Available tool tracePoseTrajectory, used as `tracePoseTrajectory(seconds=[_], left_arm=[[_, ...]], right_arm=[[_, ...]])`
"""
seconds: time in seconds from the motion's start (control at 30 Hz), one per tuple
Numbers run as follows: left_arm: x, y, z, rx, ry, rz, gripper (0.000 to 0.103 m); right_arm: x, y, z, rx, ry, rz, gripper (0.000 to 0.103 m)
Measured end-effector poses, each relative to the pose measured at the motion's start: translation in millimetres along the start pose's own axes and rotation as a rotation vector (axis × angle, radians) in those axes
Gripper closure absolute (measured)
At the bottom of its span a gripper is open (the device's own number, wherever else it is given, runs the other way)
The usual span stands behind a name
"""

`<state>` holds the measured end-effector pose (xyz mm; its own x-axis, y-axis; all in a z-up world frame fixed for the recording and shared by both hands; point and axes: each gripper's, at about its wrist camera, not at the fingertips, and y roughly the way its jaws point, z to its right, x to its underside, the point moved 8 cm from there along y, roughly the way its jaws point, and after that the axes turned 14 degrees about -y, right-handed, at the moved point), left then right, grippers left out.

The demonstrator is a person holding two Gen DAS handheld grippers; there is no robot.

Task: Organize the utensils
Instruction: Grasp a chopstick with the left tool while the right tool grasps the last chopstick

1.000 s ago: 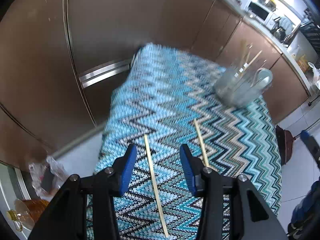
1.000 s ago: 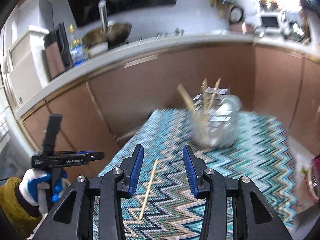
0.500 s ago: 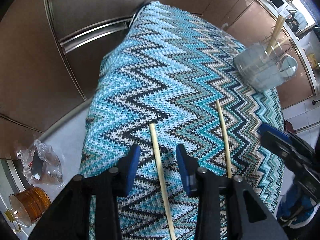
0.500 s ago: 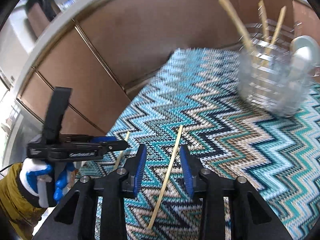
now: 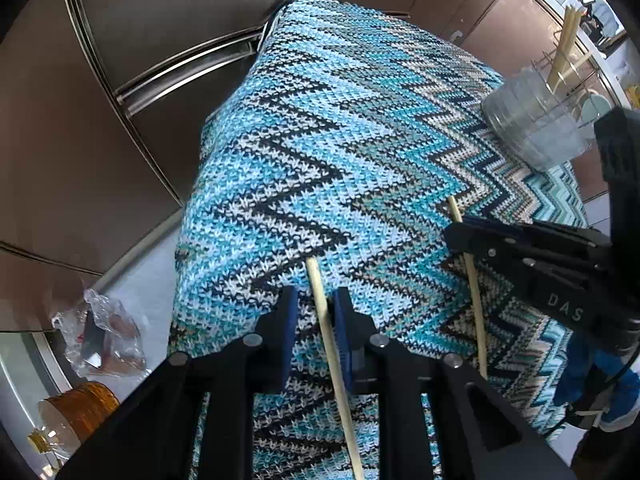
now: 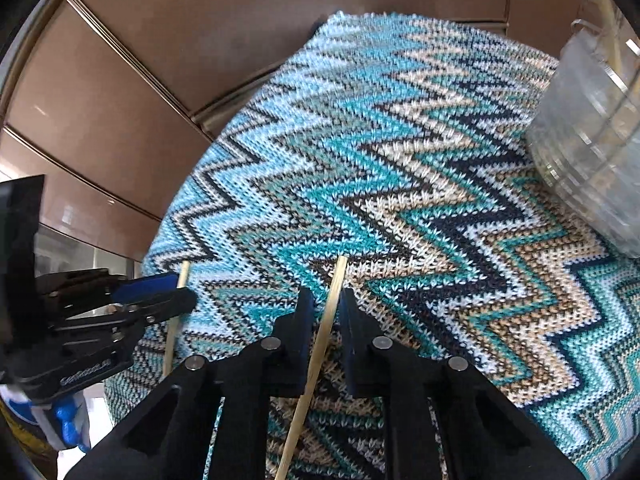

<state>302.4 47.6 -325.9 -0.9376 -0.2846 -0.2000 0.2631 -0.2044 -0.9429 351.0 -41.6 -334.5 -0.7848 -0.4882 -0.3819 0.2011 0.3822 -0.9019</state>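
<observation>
Your left gripper (image 5: 314,312) and right gripper (image 6: 325,312), jaws just closing, straddle chopsticks near the holder (image 5: 532,128); thin sticks may slip.

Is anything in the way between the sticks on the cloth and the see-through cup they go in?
Nothing visible. Each chopstick lies between a gripper's closing pads, and only bare zigzag cloth stretches from there to the clear cup.
</observation>
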Motion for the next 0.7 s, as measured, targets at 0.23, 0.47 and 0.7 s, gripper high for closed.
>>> tracePoseTrajectory(seconds=[0.23, 0.47, 0.7], left_arm=[[2, 0, 1, -0.048, 0.005, 0.023, 0.091], [3, -4, 0, -0.077, -0.008, 0.044, 0.095], [9, -25, 0, -0.030, -0.014, 0.129, 0.098]], right_arm=[[1, -5, 0, -0.004, 0.040, 0.031, 0.095], [8, -43, -11, -0.028, 0.036, 0.120, 0.097], [24, -99, -24, -0.010, 0.014, 0.236, 0.097]])
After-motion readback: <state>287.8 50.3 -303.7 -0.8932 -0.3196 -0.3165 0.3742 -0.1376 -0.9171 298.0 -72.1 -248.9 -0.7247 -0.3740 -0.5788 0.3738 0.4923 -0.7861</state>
